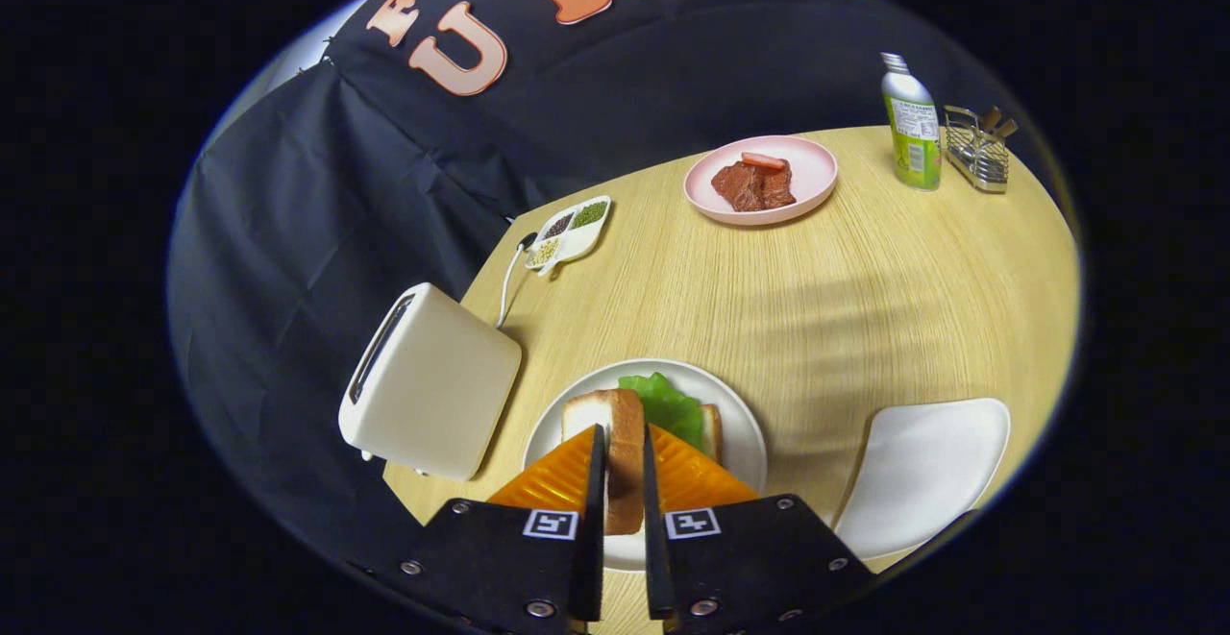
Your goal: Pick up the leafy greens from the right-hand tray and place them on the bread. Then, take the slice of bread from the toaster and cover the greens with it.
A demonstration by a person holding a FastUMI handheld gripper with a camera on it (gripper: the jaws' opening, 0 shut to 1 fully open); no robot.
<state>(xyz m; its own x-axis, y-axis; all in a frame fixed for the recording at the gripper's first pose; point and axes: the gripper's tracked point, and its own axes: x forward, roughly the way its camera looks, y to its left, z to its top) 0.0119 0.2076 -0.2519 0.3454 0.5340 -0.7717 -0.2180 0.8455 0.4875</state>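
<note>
Wooden table [865,289], lower centre of the frame: a slice of bread [623,452] is clamped upright between nearly closed fingers [623,481], over leafy greens [665,404] on a white plate [745,424]. Toaster [428,380] at left.

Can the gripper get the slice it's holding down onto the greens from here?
Probably yes. The gripper is shut on the bread slice, held on edge above the white plate. The leafy greens lie just ahead on the bottom bread, uncovered, with nothing between them and the slice.
</note>
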